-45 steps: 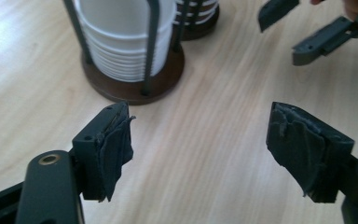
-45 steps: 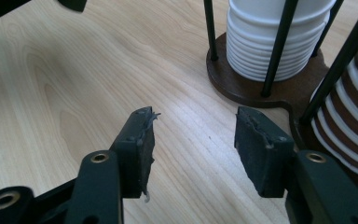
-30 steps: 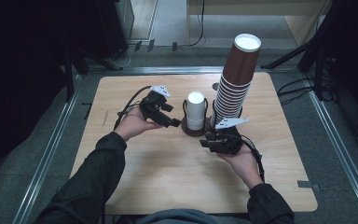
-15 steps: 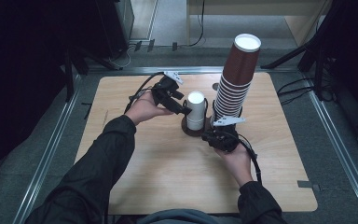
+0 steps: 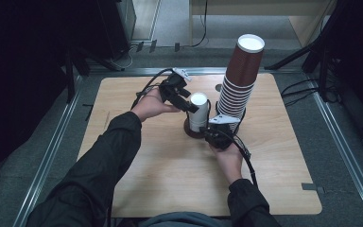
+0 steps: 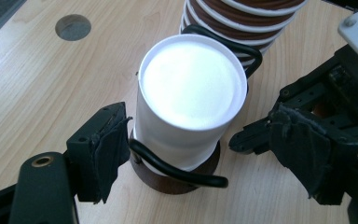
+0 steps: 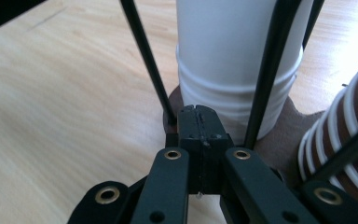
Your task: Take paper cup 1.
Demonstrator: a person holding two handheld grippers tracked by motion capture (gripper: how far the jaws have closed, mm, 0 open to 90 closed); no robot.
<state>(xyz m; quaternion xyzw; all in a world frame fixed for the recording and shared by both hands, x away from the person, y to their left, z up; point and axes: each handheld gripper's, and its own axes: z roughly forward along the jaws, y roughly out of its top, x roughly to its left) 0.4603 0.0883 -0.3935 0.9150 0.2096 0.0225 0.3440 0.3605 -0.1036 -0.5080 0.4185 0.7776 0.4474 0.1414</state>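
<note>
White cup stack (image 5: 198, 111) stood mid-table in a black wire holder (image 6: 177, 169) on a brown base. Left gripper (image 6: 200, 154) spread wide, one pad each side of the stack. Right gripper (image 7: 199, 122) pressed closed at the holder's foot. Tall brown cup stack (image 5: 238, 80) crowded just behind, wire bars between

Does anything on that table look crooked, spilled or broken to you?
One thing: the tall stack of brown cups leans to the right toward its top rather than standing straight. Nothing is spilled. The white cups sit upside down and upright in their wire holder, and nothing looks damaged.
</note>
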